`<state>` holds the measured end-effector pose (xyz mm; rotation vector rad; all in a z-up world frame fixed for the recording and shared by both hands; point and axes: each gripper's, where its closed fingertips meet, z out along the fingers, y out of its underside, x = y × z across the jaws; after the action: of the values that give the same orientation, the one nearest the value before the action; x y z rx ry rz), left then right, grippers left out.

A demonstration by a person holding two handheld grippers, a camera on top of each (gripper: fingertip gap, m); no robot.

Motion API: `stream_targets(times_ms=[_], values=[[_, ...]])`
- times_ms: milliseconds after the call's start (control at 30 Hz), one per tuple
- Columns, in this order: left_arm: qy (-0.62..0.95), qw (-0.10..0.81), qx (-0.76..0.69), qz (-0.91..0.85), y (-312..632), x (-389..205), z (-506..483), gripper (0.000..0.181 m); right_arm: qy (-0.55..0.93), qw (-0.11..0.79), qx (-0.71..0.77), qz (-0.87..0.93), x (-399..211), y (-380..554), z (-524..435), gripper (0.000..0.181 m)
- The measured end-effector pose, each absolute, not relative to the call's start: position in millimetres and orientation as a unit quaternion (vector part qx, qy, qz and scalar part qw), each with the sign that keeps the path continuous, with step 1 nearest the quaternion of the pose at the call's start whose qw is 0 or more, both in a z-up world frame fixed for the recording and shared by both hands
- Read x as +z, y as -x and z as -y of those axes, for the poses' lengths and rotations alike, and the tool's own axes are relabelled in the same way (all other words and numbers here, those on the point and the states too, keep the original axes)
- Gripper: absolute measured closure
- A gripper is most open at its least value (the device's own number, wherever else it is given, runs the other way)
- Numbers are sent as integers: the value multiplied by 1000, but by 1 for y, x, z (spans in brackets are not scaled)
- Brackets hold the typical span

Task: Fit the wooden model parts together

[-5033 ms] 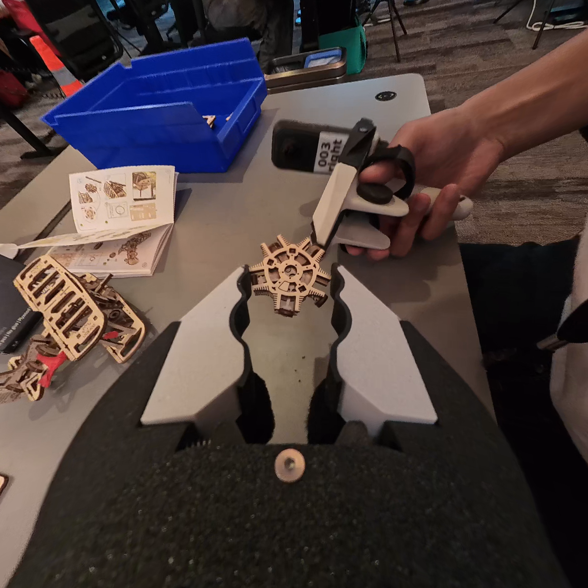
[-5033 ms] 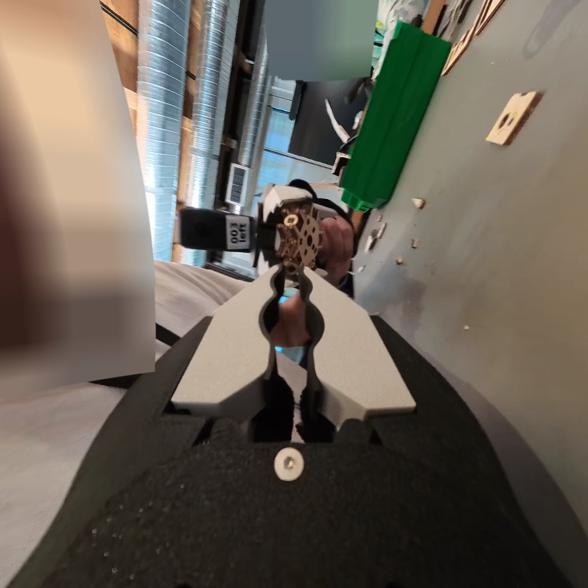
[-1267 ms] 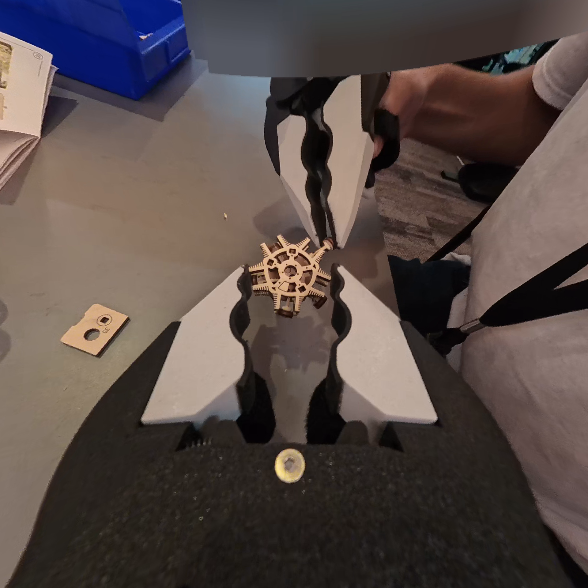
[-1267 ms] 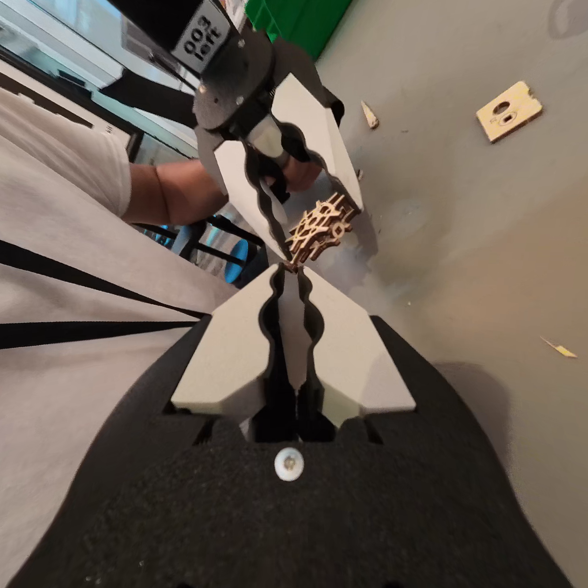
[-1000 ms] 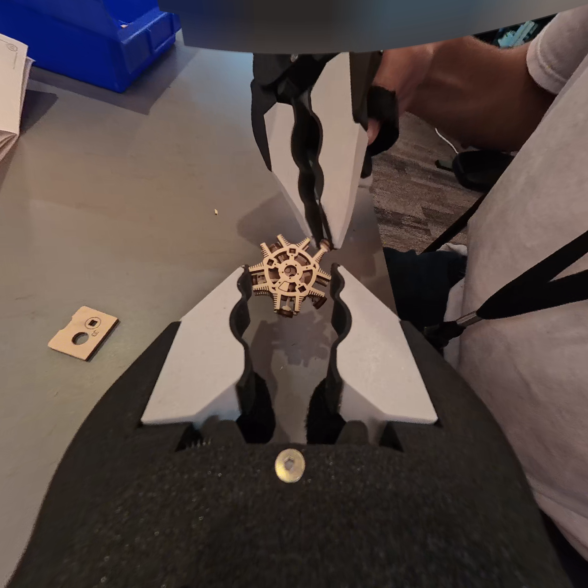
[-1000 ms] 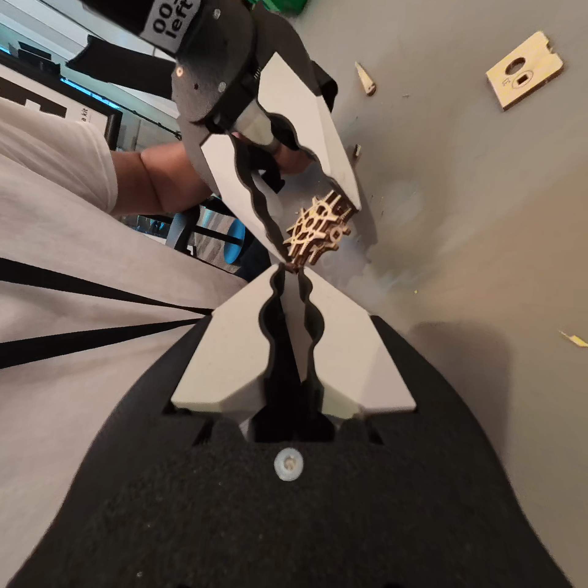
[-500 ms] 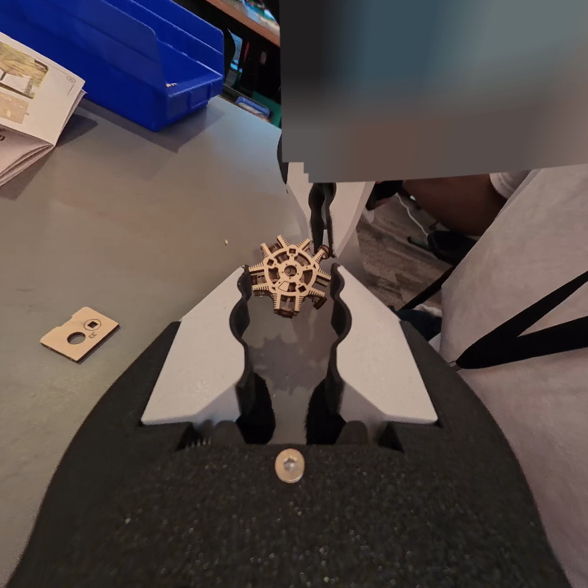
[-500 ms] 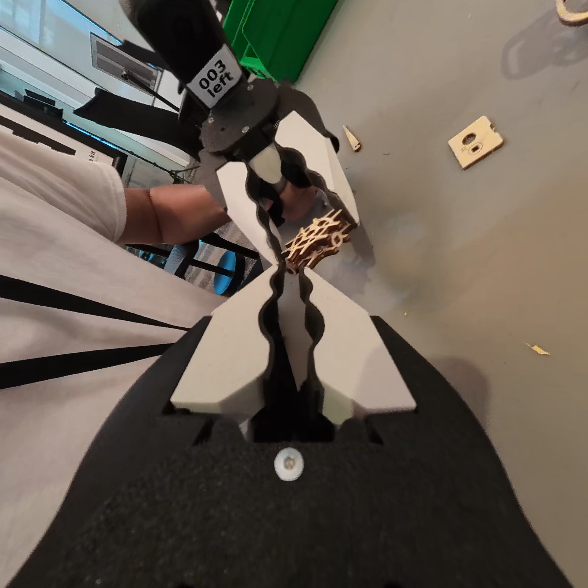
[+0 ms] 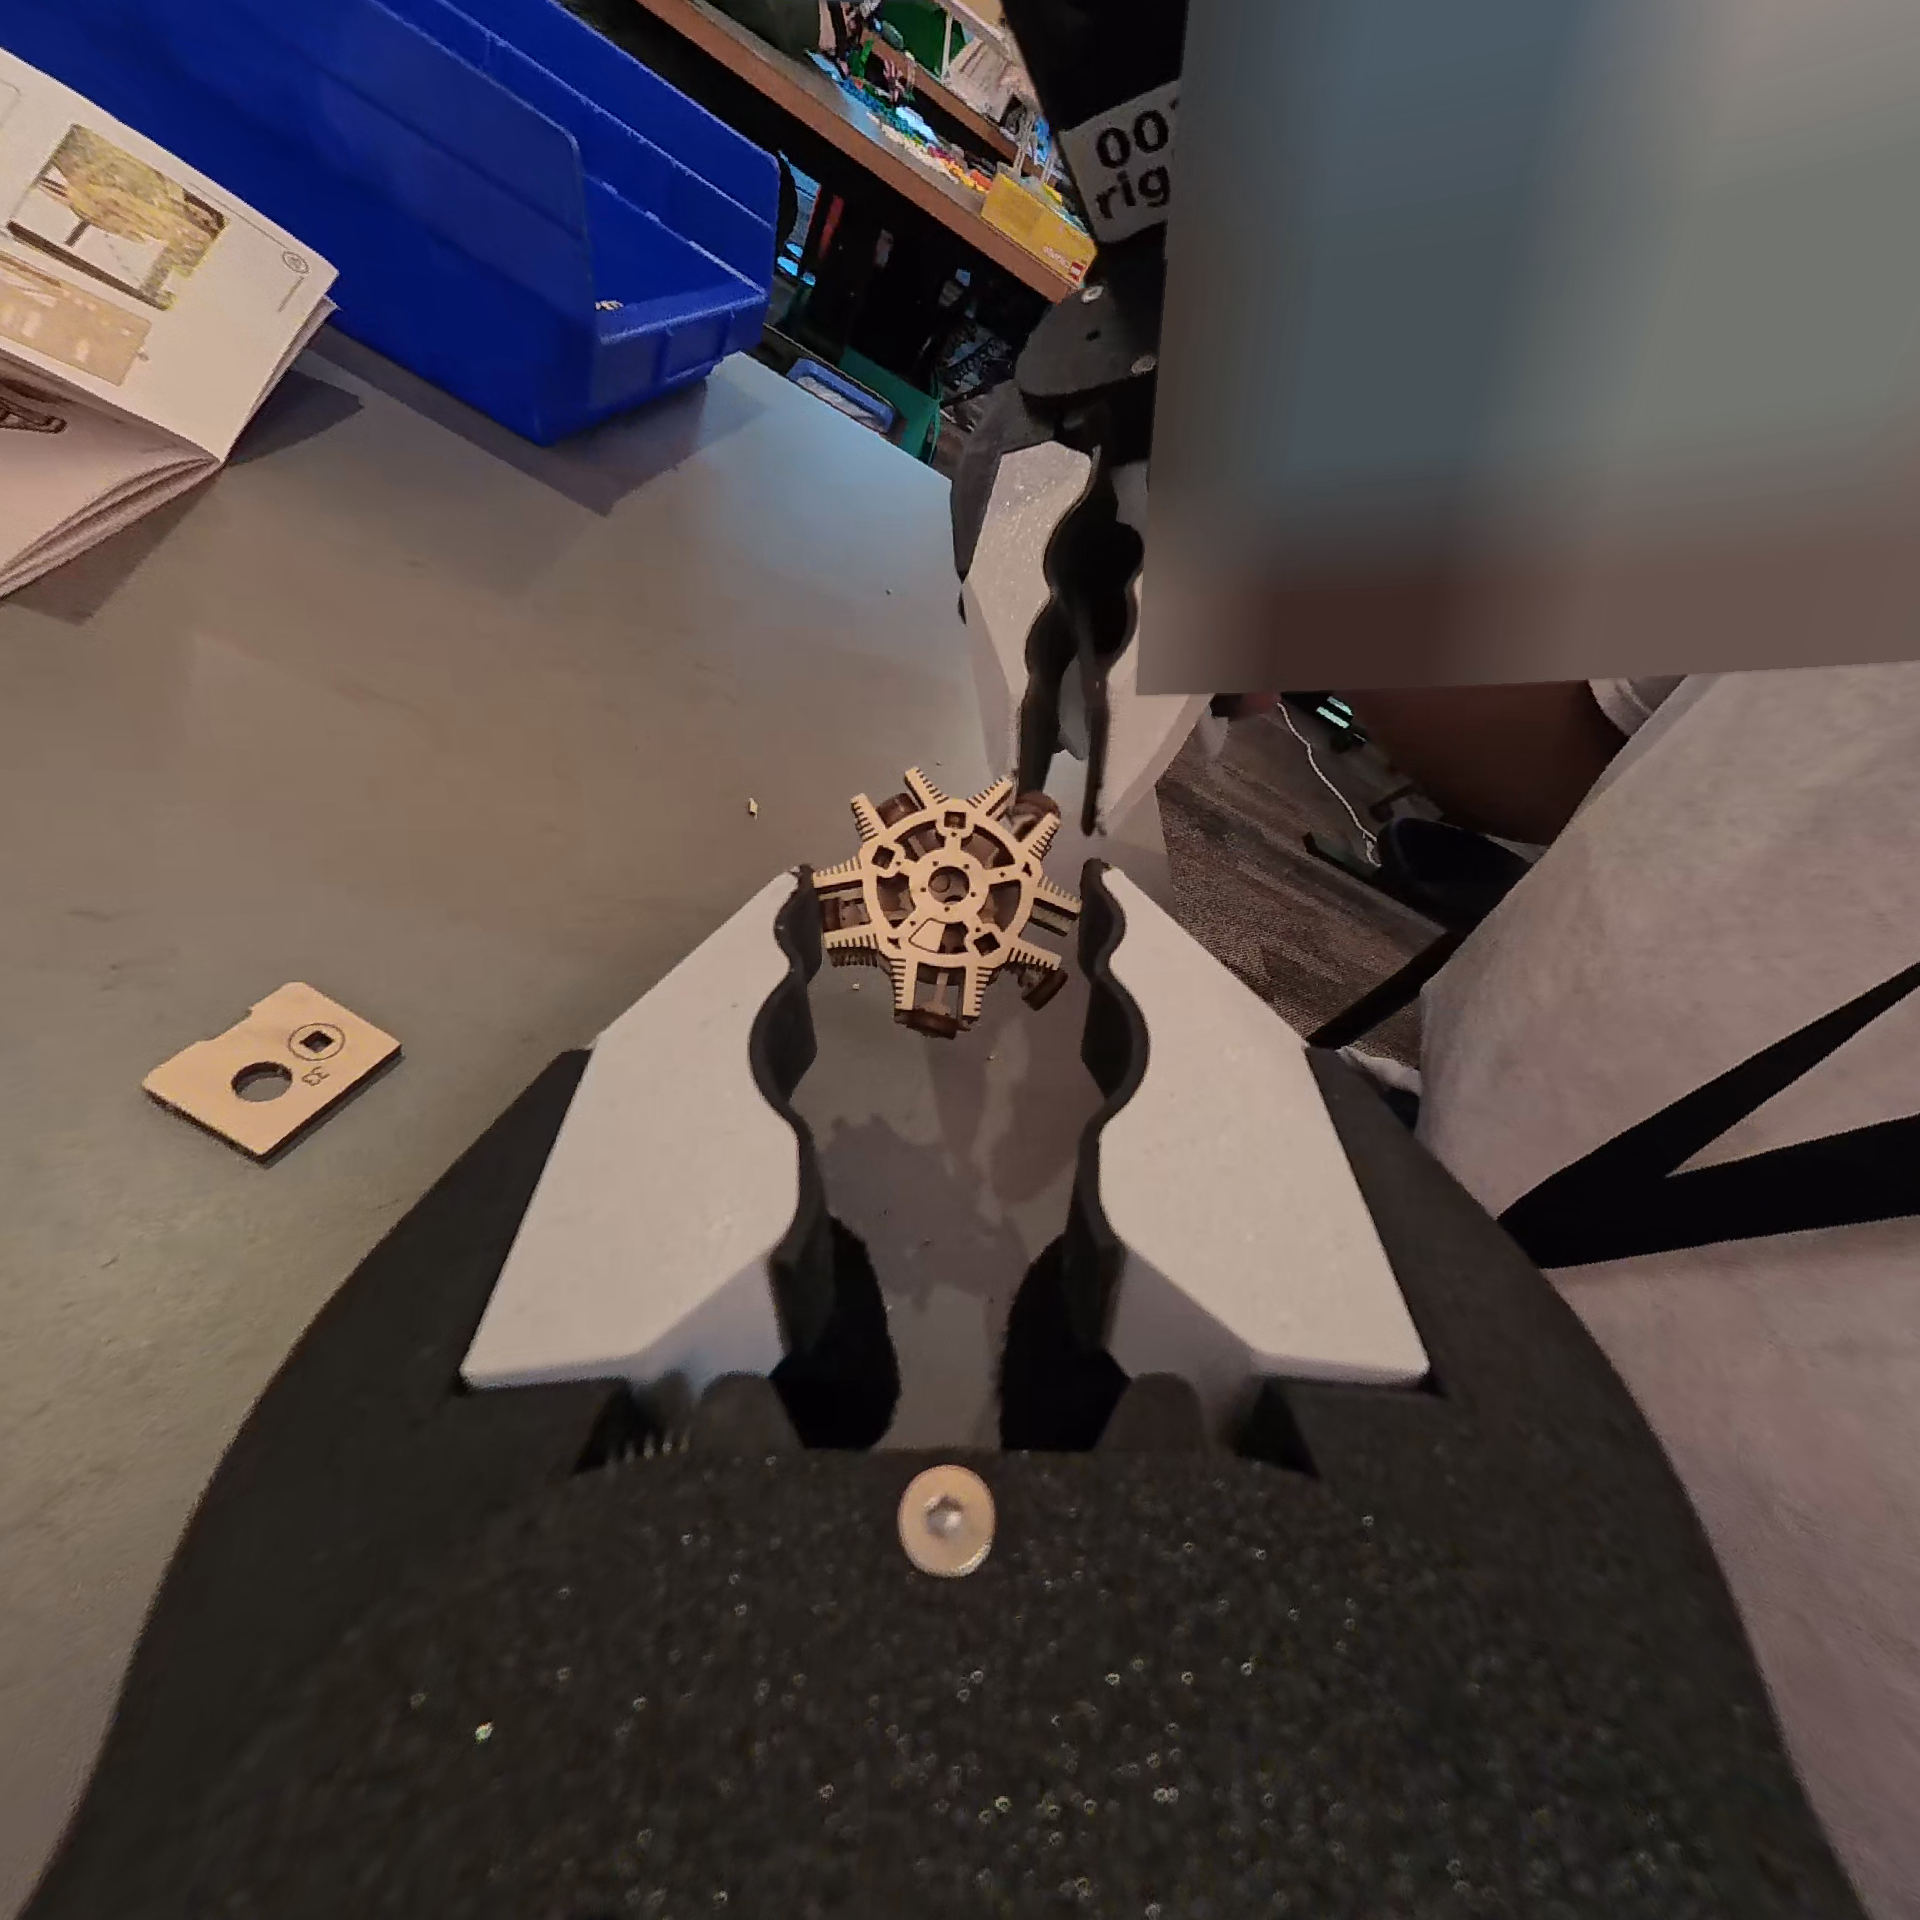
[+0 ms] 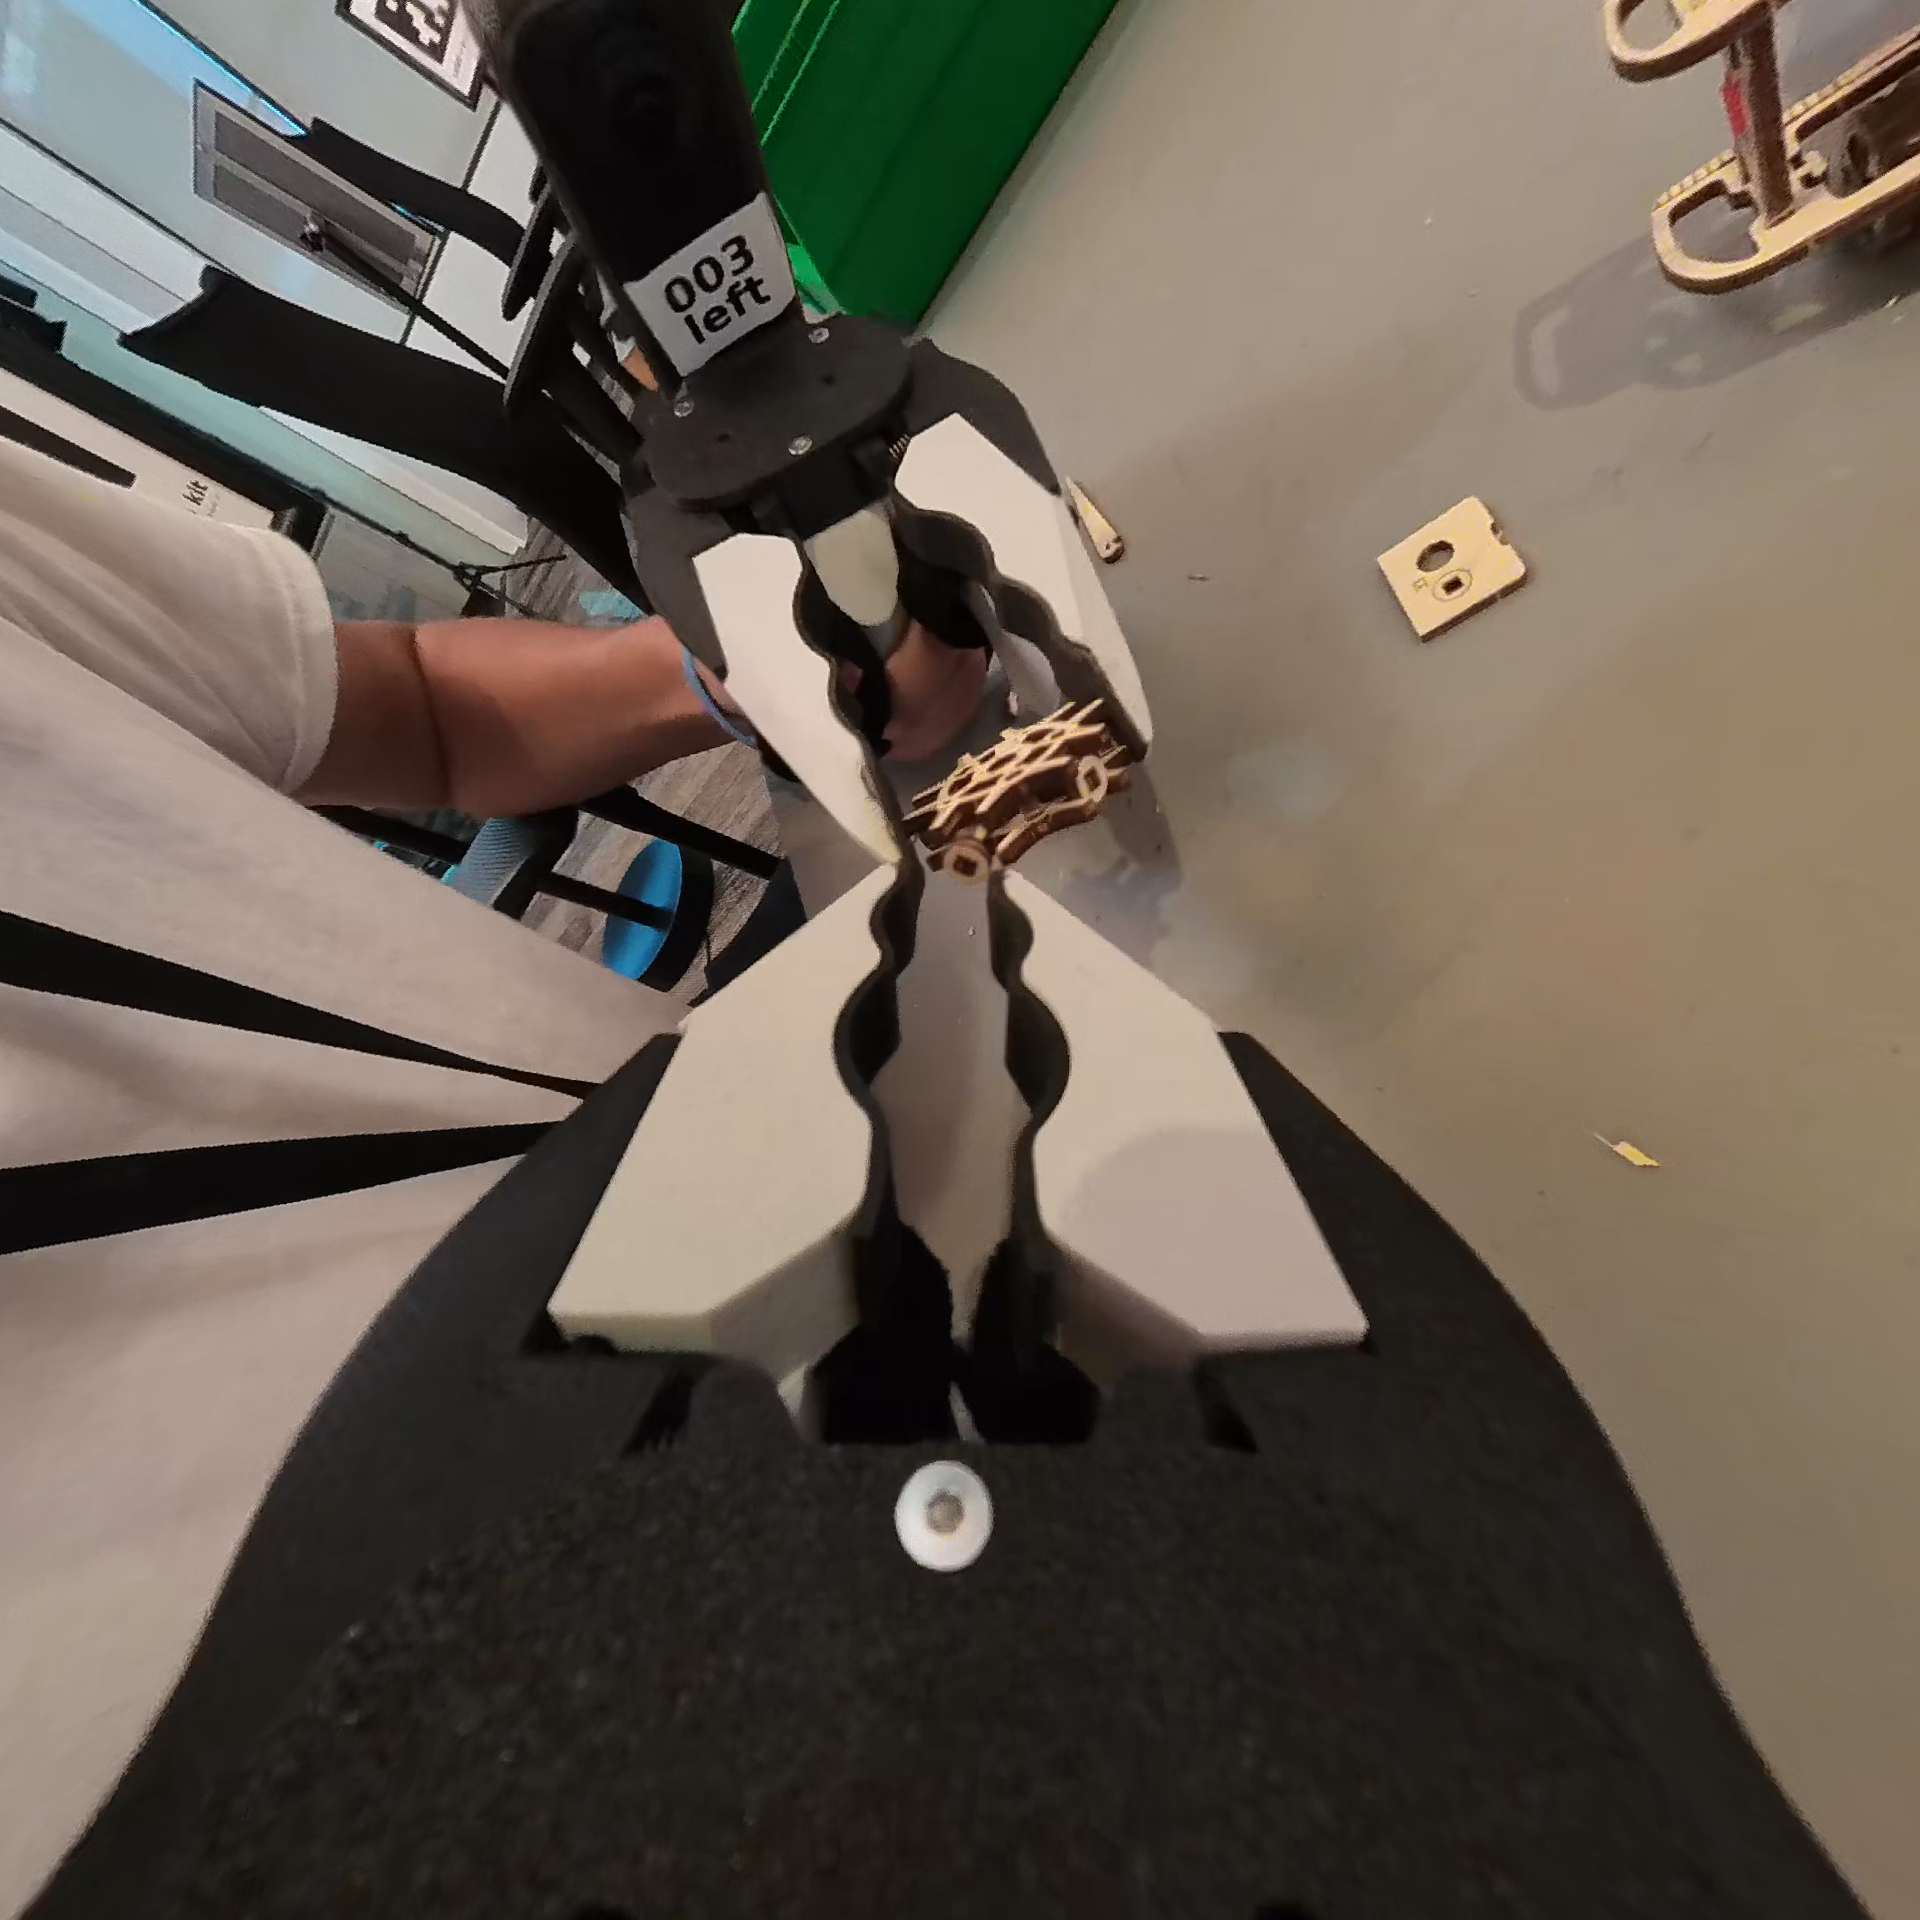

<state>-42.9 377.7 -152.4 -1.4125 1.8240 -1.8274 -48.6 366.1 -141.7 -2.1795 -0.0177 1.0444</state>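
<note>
Our left tongs (image 9: 943, 883) grip the spoked wooden gear part (image 9: 943, 902) by its rim, just above the grey tabletop (image 9: 436, 727). Our right tongs (image 10: 948, 878), slightly parted, pinch one of its spokes head-on. A blue bin (image 9: 499, 208) stands behind.

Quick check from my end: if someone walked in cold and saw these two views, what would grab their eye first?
Most likely the star-shaped wooden gear hub, held in mid-air above the grey table between the left gripper fingertips. Next, the right gripper coming at it head-on, its tips pinching a spoke at the hub's edge. Off to the side, the blue bin stands out by colour.
</note>
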Motion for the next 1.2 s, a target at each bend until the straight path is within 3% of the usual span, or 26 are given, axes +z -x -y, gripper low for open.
stream_targets(times_ms=[567,767,967,1200], values=[[477,126,-594,-636,42,-156,-381,134,851,426,302,45,-139,35,-369,172],[470,160,-576,-650,41,-154,-383,133,845,422,327,-11,-150,36,-372,167],[466,177,-559,-663,42,-157,-384,134,789,386,467,-107,-144,45,-370,167],[466,178,-557,-664,41,-157,-384,134,800,391,443,-105,-148,46,-372,165]])
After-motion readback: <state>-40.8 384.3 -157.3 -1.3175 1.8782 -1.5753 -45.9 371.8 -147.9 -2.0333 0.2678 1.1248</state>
